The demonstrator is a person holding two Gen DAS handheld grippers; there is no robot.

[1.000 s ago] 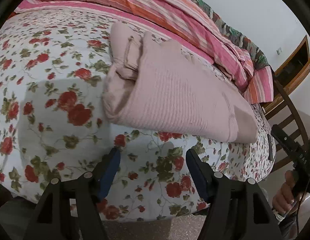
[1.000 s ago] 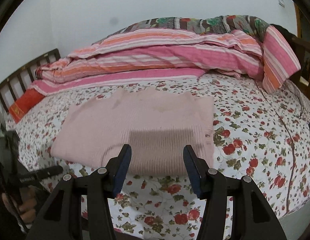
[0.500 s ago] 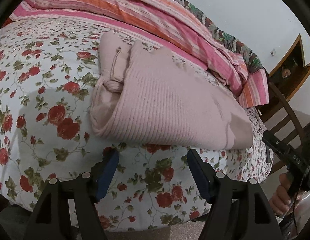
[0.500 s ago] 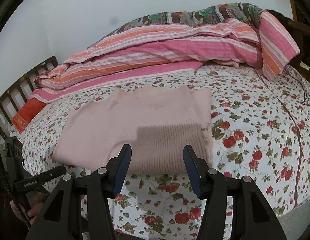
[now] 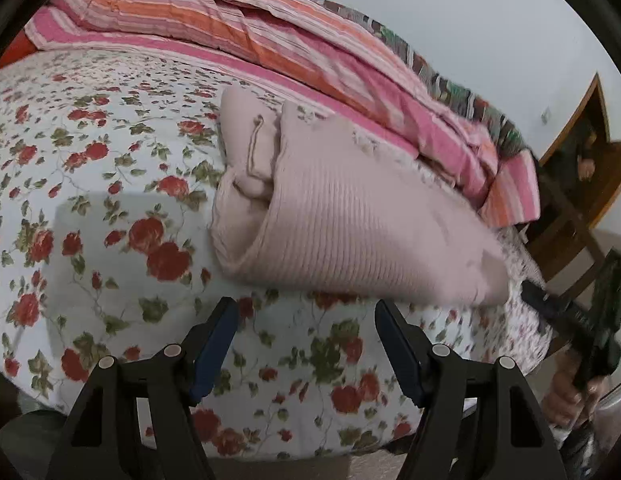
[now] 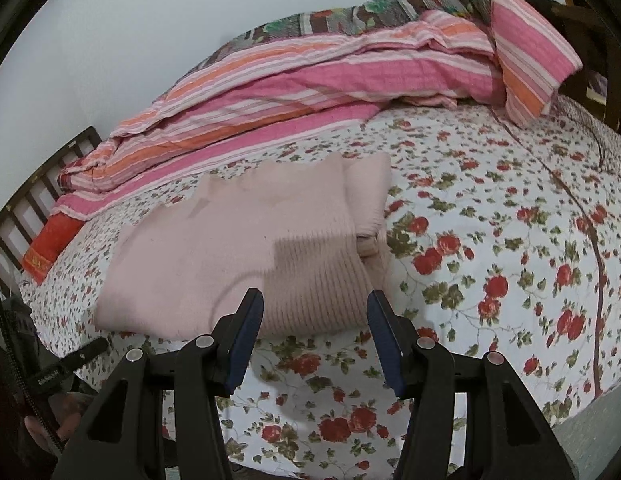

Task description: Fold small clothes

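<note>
- Bedroom with a pale wall; a bed (image 5: pixel 110 208) under a rose-print sheet fills both views.
- Left wrist view: a folded pink knit garment (image 5: pixel 350 232) lies on the bed, near its front edge, with a striped pink and orange quilt (image 5: pixel 294 48) bunched behind it.
- Left gripper (image 5: pixel 306 344) hovers just in front of the garment, fingers (image 5: pixel 214 344) spread apart, holding nothing.
- Right wrist view: the same pink garment (image 6: pixel 238 248) lies flat on the bed (image 6: pixel 510 240), in front of the quilt (image 6: pixel 310 76).
- Right gripper (image 6: pixel 314 336) sits at the garment's near edge, fingers (image 6: pixel 246 332) apart, gripping nothing.
</note>
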